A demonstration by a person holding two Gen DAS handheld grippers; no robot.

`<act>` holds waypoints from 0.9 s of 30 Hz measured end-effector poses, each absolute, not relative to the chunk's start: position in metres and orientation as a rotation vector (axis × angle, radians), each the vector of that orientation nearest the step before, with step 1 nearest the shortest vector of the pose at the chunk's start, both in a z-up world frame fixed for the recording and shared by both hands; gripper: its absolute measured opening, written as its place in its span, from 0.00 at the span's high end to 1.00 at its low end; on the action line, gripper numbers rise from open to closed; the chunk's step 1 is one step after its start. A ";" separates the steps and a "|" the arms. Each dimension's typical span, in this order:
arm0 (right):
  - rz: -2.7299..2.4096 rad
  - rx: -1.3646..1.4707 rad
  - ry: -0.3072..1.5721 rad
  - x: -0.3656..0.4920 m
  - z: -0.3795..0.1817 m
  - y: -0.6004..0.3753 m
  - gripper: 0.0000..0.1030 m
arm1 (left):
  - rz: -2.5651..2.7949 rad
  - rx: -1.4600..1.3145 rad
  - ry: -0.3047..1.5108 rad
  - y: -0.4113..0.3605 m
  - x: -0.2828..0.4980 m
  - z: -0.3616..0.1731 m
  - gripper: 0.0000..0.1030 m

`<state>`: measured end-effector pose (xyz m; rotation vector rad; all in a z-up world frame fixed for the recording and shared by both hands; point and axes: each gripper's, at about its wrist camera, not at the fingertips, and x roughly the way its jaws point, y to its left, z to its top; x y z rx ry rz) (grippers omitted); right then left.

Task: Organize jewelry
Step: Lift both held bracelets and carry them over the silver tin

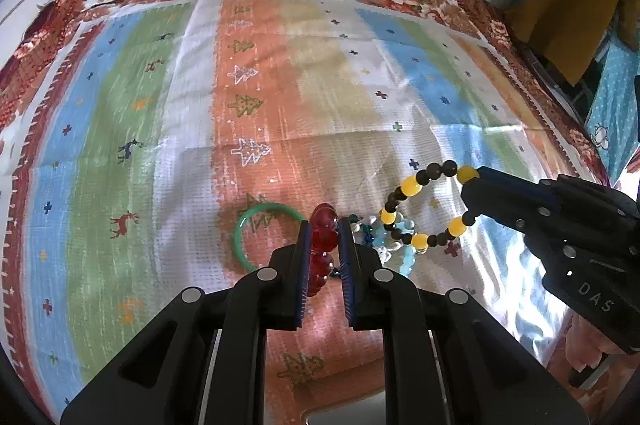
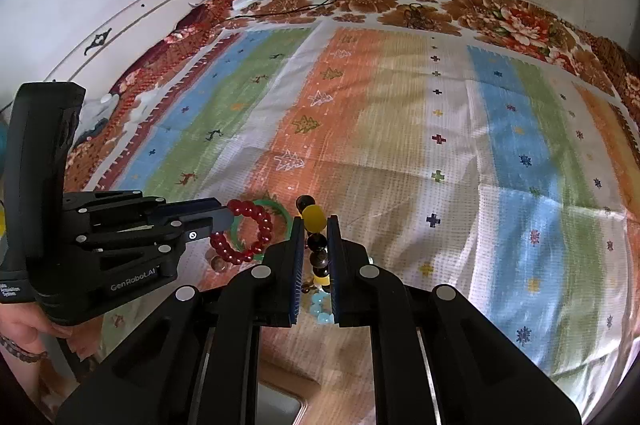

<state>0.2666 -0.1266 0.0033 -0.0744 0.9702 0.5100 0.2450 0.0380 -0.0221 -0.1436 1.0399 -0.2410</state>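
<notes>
— With both grippers above the cloth, what do you hold?
— My left gripper clamps the red bracelet; my right gripper clamps the yellow-and-black bracelet.

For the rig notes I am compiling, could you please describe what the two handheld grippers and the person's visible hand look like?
Both the left gripper and the right gripper are matte black plastic, with angular linkage arms, round silver pivot pins and dark blue ribbed pads. White lettering marks their bodies, "GenRoboAI" on the left and "DAS" on the right. The hand wears a dark beaded wristband; no sleeve shows.
</notes>
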 end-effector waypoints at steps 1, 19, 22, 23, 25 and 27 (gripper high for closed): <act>0.510 -0.075 0.969 0.266 0.004 -0.127 0.88 | -0.242 -0.144 1.037 0.037 0.244 -0.021 0.87; 0.483 -0.121 0.948 0.236 0.009 -0.137 0.88 | -0.226 -0.145 0.994 0.037 0.220 -0.001 0.87; 0.477 -0.134 0.938 0.228 0.011 -0.139 0.88 | -0.219 -0.145 0.978 0.036 0.212 0.004 0.87; 0.478 -0.134 0.936 0.226 0.012 -0.139 0.88 | -0.221 -0.149 0.976 0.036 0.209 0.005 0.87; 0.482 -0.130 0.931 0.221 0.014 -0.141 0.88 | -0.224 -0.151 0.970 0.036 0.204 0.007 0.87; 0.486 -0.131 0.922 0.215 0.017 -0.143 0.88 | -0.221 -0.143 0.959 0.035 0.197 0.010 0.87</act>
